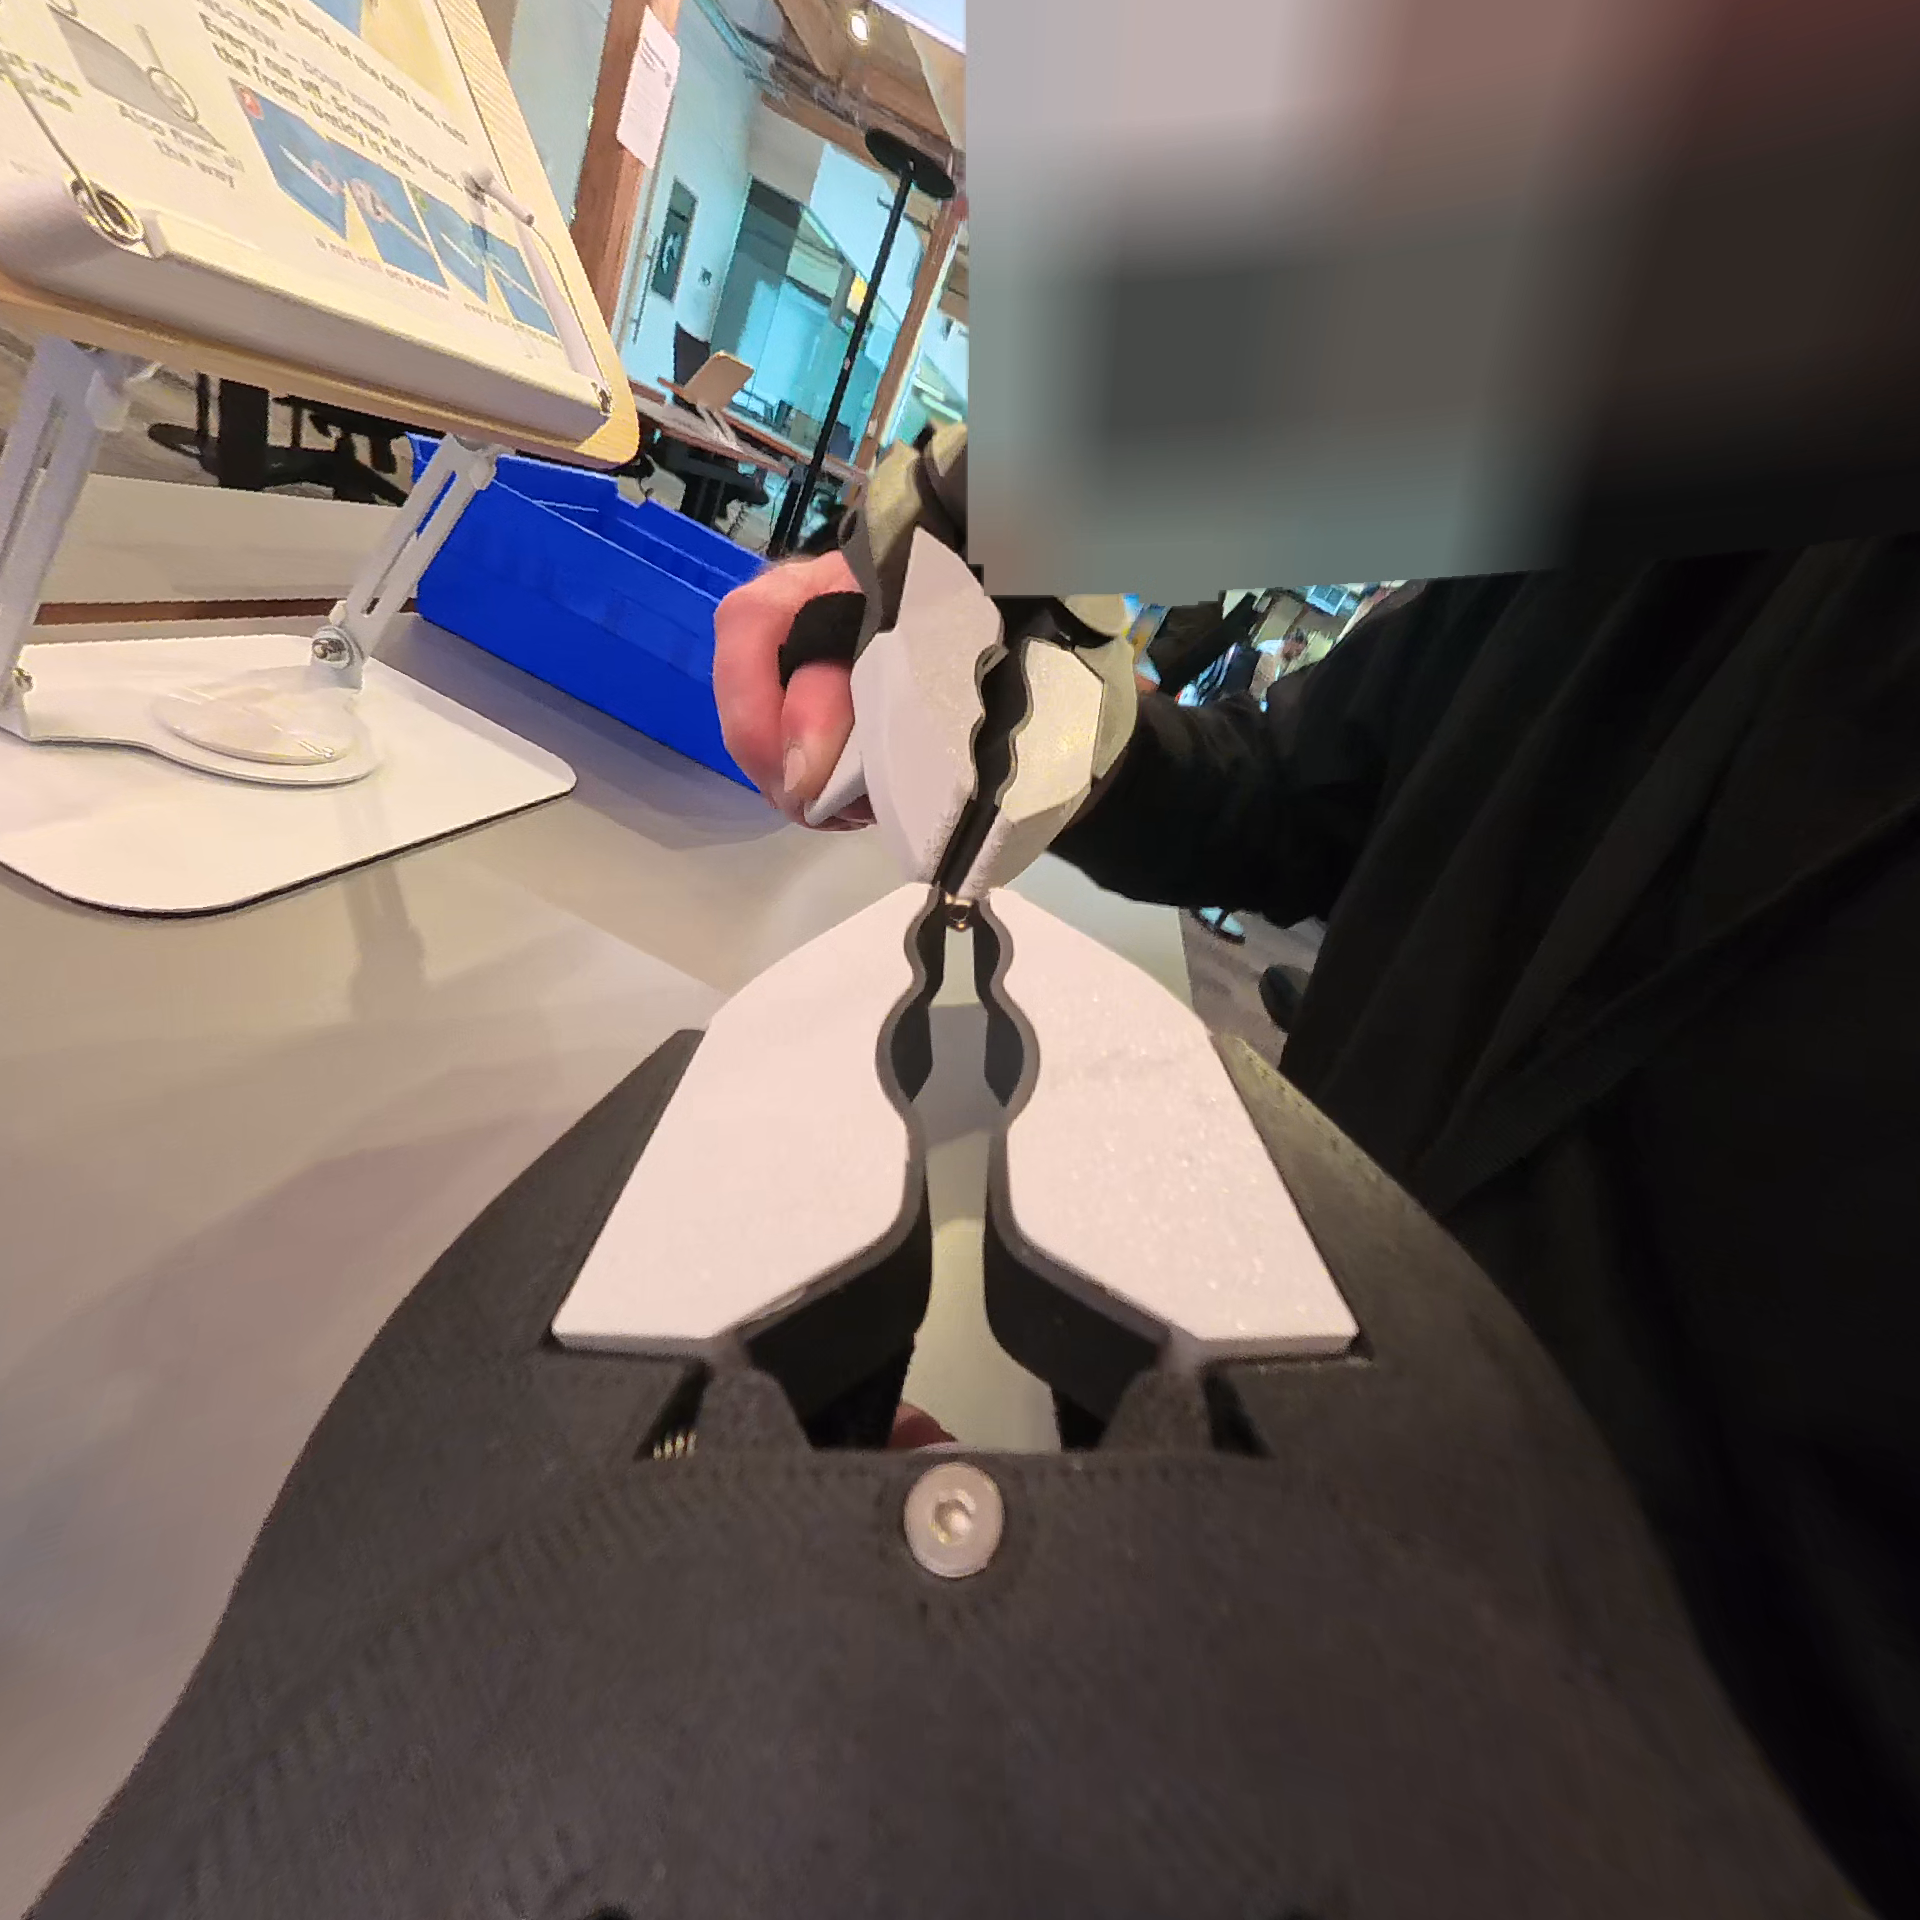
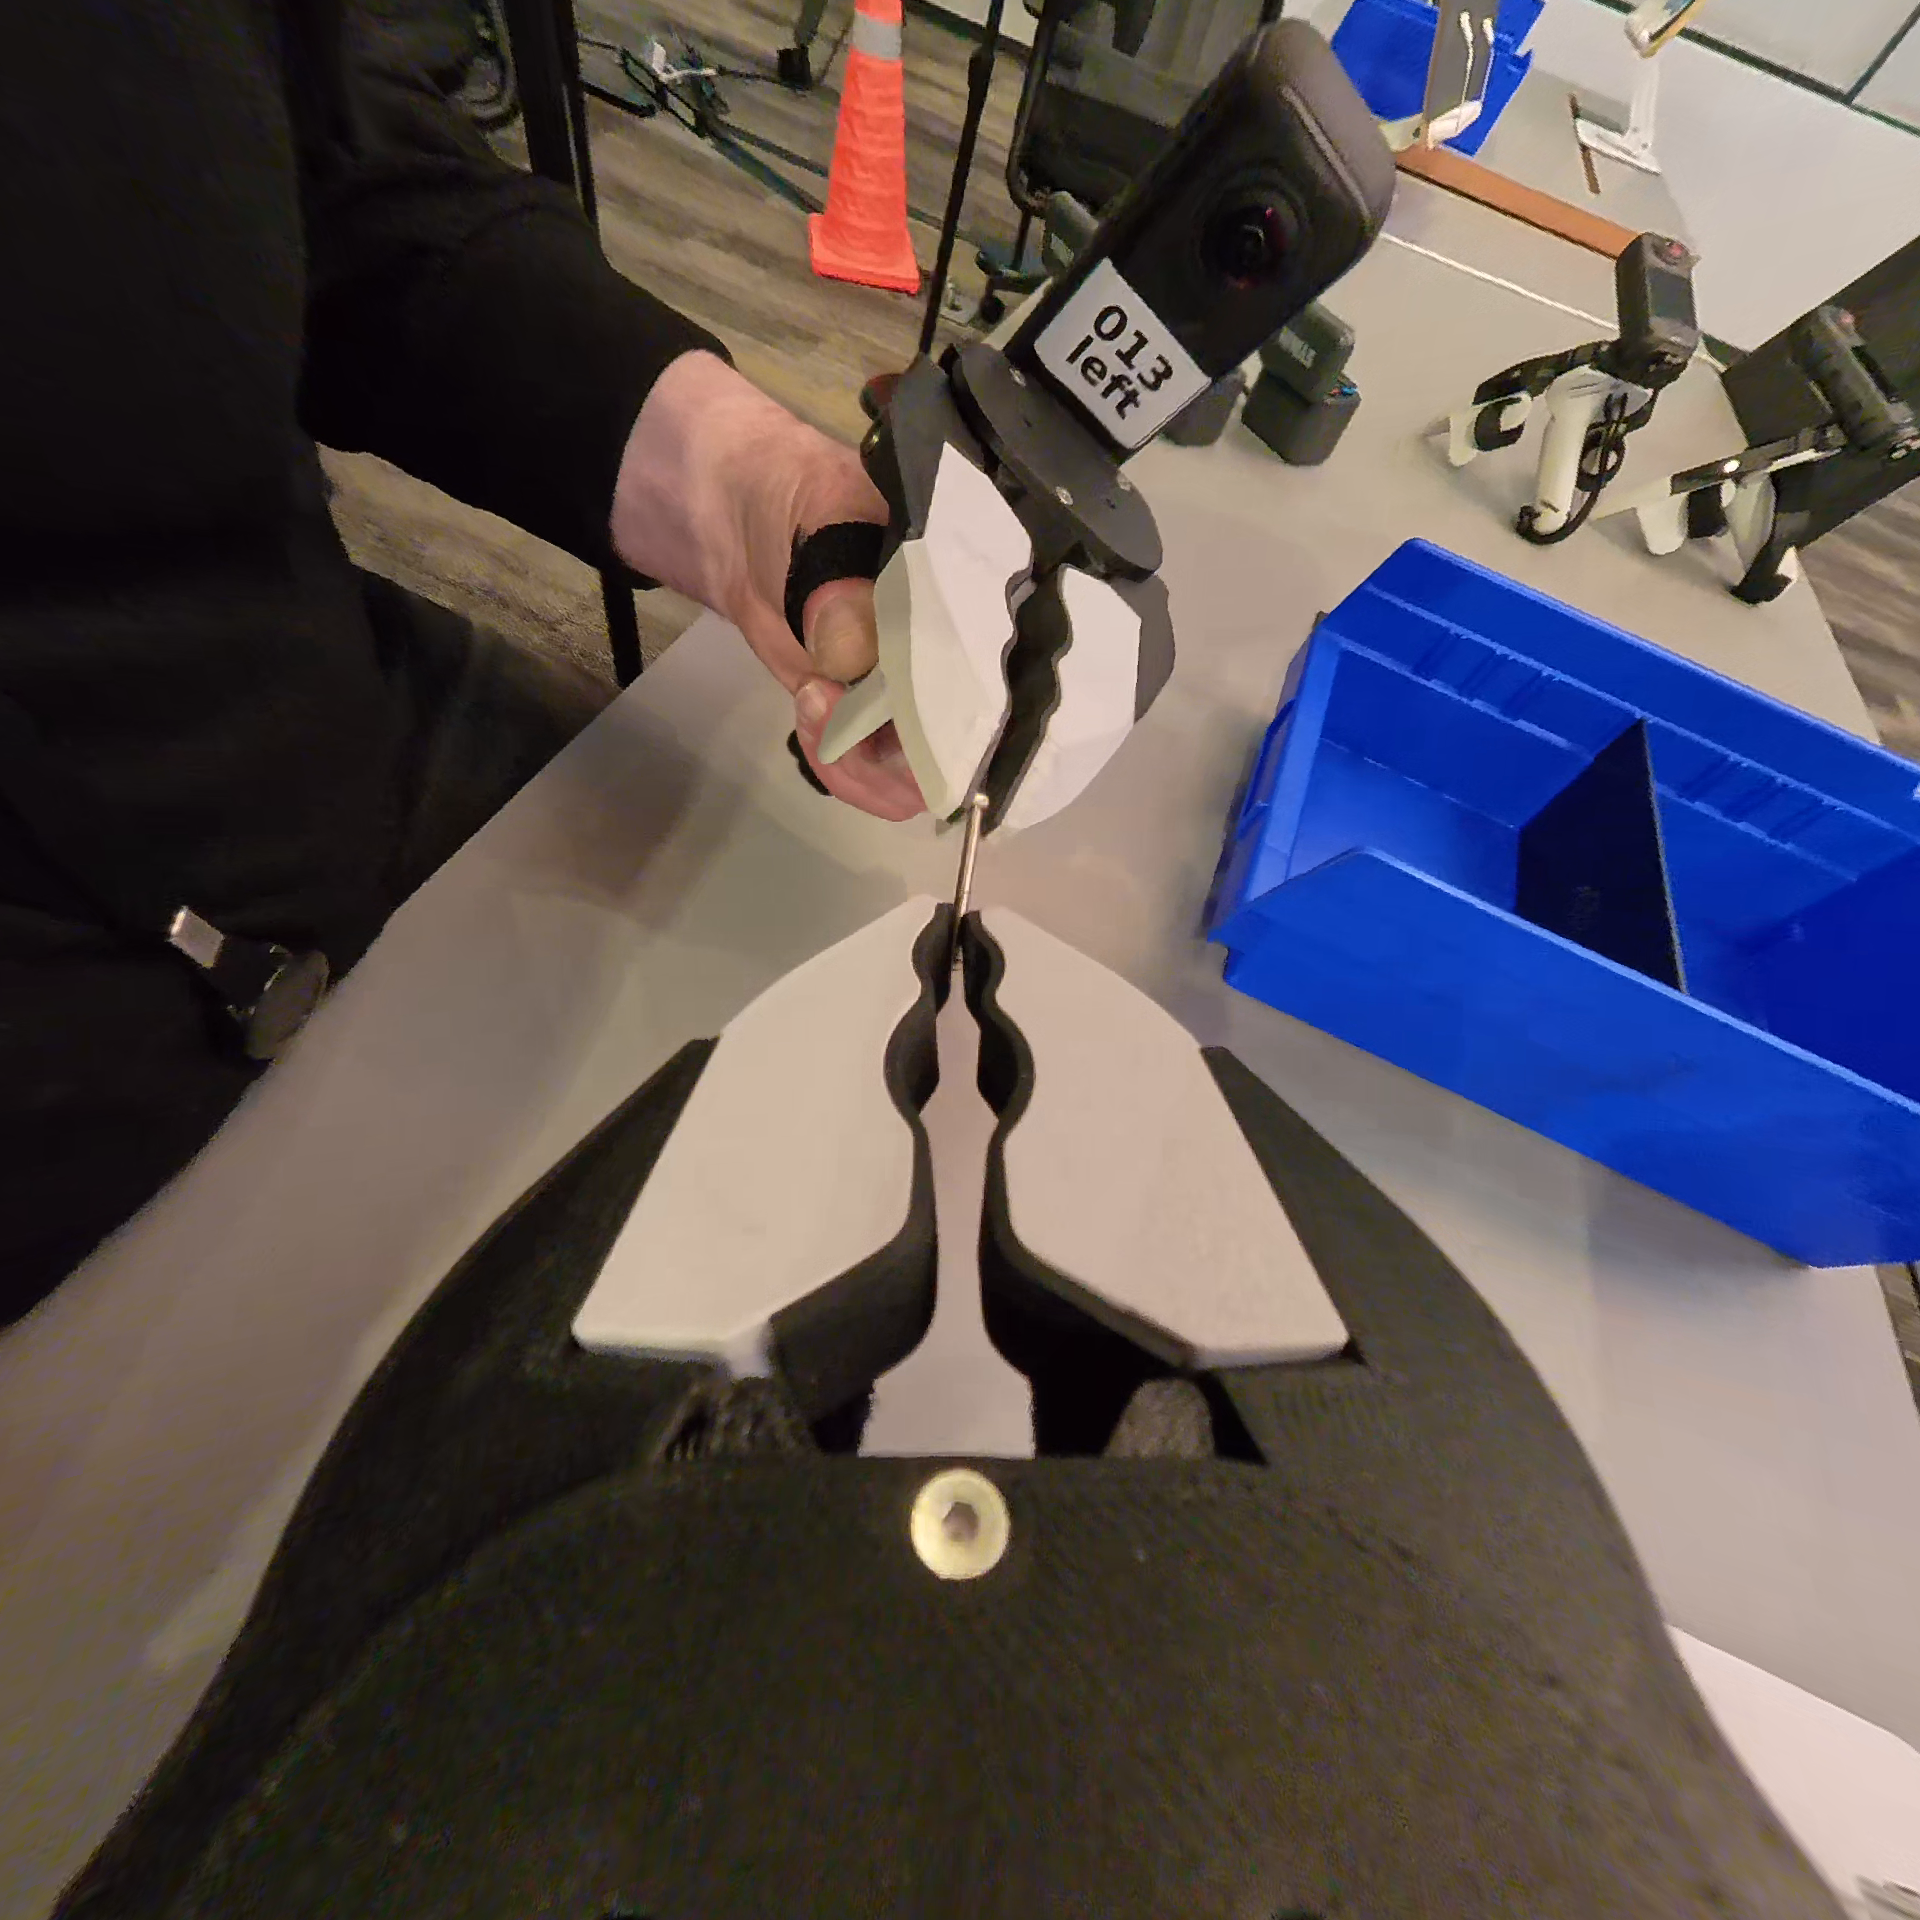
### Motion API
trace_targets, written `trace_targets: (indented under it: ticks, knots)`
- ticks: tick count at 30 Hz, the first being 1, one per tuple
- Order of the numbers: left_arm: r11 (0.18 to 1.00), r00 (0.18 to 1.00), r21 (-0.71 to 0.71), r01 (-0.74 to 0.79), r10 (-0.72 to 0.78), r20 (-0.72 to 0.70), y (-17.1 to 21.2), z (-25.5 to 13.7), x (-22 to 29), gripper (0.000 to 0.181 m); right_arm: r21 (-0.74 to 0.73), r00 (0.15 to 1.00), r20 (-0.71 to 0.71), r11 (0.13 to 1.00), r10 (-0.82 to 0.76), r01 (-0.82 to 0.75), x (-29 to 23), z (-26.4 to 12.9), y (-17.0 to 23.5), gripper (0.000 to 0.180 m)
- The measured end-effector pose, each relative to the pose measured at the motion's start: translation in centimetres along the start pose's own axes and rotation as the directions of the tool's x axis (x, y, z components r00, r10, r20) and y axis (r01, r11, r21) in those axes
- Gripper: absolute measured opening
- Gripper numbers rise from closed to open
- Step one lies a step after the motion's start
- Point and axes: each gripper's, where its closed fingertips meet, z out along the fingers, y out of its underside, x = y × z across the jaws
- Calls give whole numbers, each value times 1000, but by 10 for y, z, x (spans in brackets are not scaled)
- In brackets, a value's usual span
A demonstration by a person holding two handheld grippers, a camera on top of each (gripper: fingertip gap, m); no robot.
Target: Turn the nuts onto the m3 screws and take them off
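Note:
My left gripper point(image 1: 958, 923) is shut on a small silver nut point(image 1: 962, 913) at its fingertips. My right gripper point(image 2: 956, 930) is shut on a thin silver M3 screw point(image 2: 968, 862), whose shaft sticks out forward. The two grippers meet tip to tip above the grey table point(image 2: 623, 987), and the screw's far end reaches the left gripper's tips point(image 2: 979, 816). In the left wrist view the right gripper point(image 1: 961, 881) points down at the nut. A bare hand holds each gripper. Where nut and screw meet is too small to make out.
A blue divided bin point(image 2: 1455, 1091) stands on the table to the right, and also shows in the left wrist view point(image 1: 582, 613). A white stand with an instruction sheet point(image 1: 312, 208) is at the left. Spare grippers on stands point(image 2: 1600, 416) are at the back. An orange cone point(image 2: 868, 166) is on the floor.

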Motion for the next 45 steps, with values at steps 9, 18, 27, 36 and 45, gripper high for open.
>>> trace_targets:
  ticks: [9, 18, 27, 36, 45]
  knots:
    - [997, 998, -43, -57, 57, 9, 3, 1, 3, 4, 38, 992, 78, 994, 99, -103, -5, 0, -1, 2]
    - [994, 996, -61, -94, 95, -1, 4, 1, 9, 4, 85, 964, 170, 972, 203, -220, -11, -1, -3, 2]
    - [991, 993, -73, -116, 114, -23, 5, 3, 15, 4, 108, 926, 261, 945, 272, -308, -17, -2, -6, 2]
    - [985, 989, -95, -143, 140, -40, 5, 5, 22, 4, 159, 887, 327, 907, 325, -390, -20, -9, -12, 2]
    - [983, 988, -98, -153, 149, -41, 3, 6, 25, 4, 190, 883, 334, 894, 329, -405, -22, -11, -15, 1]
